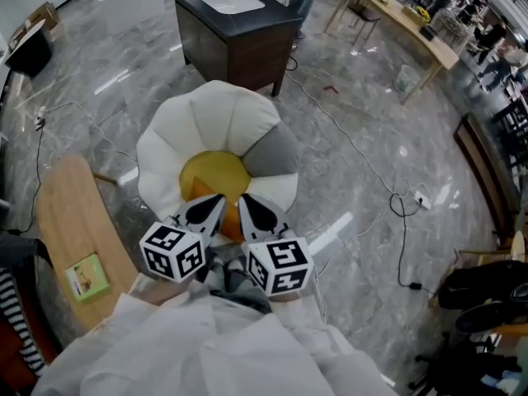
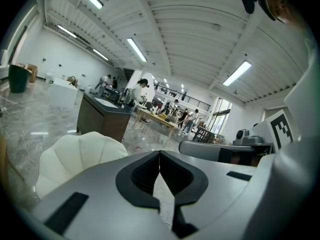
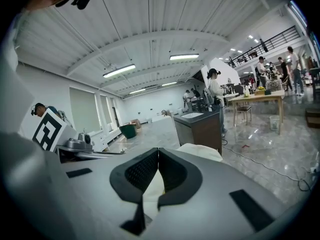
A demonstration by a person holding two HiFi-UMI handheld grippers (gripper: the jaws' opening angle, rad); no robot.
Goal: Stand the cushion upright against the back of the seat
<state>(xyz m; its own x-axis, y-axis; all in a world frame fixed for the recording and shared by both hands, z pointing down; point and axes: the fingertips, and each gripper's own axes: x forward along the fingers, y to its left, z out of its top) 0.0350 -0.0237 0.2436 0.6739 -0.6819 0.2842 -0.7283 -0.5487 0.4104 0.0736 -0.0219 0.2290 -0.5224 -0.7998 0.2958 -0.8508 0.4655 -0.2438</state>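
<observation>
A white shell-shaped chair [image 1: 216, 118] stands on the marble floor in the head view. A yellow round cushion [image 1: 213, 174] lies flat in its seat. A grey cushion [image 1: 276, 151] leans at the right side of the chair's back. My left gripper [image 1: 219, 198] and right gripper [image 1: 245, 198] hover side by side over the seat's front edge, tips close together, both shut and empty. The left gripper view shows its jaws [image 2: 160, 155] meeting, with the white chair back [image 2: 80, 154] beyond. In the right gripper view the jaws [image 3: 158, 151] are also together before the chair [image 3: 200, 151].
A dark cabinet with a white basin [image 1: 235, 27] stands just behind the chair. A wooden bench [image 1: 70, 213] with a green book [image 1: 87, 276] is at the left. Cables [image 1: 400, 213] trail over the floor at the right. Long tables and people are far off.
</observation>
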